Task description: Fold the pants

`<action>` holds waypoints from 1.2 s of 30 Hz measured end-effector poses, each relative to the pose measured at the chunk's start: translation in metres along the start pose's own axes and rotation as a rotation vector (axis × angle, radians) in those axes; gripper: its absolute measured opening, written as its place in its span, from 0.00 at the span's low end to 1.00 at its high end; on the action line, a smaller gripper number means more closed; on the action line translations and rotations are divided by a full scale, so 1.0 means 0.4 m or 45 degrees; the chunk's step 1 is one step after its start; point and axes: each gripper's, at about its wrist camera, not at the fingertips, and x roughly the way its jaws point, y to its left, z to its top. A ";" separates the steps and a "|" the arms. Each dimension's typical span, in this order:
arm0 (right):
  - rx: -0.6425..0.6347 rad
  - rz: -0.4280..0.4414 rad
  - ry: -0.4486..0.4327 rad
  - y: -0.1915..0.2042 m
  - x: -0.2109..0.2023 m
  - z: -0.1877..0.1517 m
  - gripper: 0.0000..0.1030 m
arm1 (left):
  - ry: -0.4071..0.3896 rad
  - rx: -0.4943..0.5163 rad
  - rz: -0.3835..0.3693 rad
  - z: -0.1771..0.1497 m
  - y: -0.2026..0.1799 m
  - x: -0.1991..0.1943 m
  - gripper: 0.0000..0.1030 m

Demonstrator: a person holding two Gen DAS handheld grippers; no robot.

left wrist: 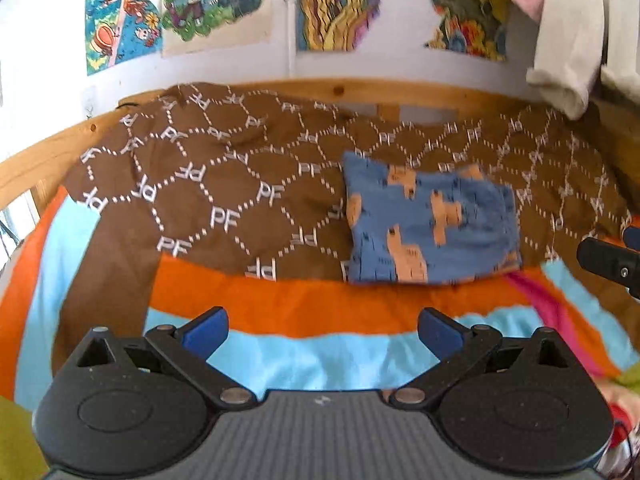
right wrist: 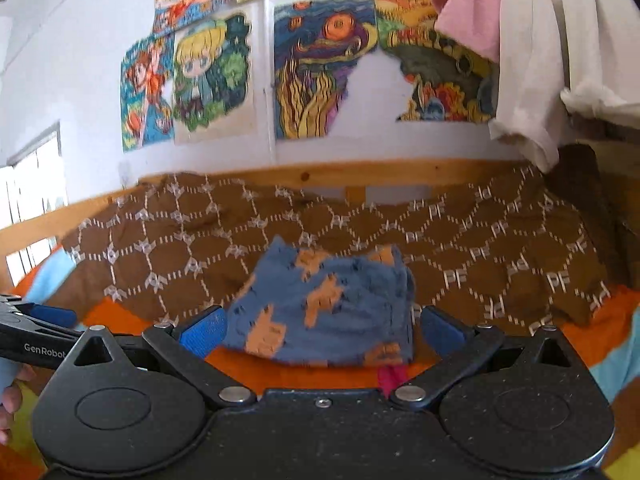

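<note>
A: From the left wrist view, we are holding the left gripper with its jaws apart and empty, hovering over the striped blanket. The blue pants are lying folded into a small rectangle, far of us and a little right, on the brown patterned cover.

B: From the right wrist view, we are keeping the right gripper spread wide too, gripping nothing, with the pants just beyond it. The picture is blurred, so we cannot tell whether the near hem is touching a finger.

A: We are judging the fold nearly done; next we are needing either one last fold or a tidy release.

B: The wooden rail is bounding the far side, and hanging cloth is crowding the right. Open room is lying near and left.
</note>
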 end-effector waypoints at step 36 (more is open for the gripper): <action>0.026 -0.070 0.167 -0.019 0.039 -0.096 0.99 | 0.067 -0.063 -0.032 -0.039 0.012 0.046 1.00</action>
